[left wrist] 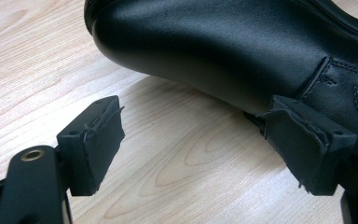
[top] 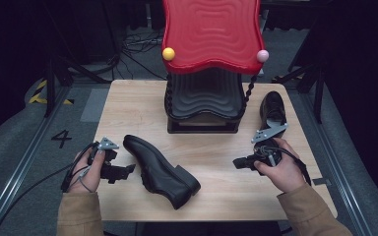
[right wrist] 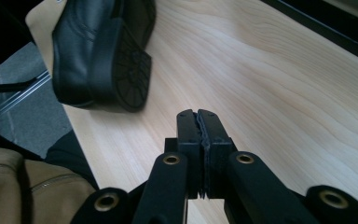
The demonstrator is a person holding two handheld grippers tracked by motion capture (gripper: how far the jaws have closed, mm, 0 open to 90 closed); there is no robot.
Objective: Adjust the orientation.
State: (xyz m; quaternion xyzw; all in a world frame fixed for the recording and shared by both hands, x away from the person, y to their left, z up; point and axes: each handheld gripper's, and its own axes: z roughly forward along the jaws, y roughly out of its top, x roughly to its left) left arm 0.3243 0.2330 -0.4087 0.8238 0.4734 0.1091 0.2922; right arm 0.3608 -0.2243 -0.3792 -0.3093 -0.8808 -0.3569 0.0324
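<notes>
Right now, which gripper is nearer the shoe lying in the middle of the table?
Left. The left gripper sits right beside the middle shoe, jaws open at its toe. The right gripper, shut, is farther off across bare table.

A single readable sign: the numeral "4" [top: 61, 138], marked in black on the grey floor just left of the wooden table [top: 128, 105], beside its near-left half. No lettering, brand or label can be read on anything standing on that table.
</notes>
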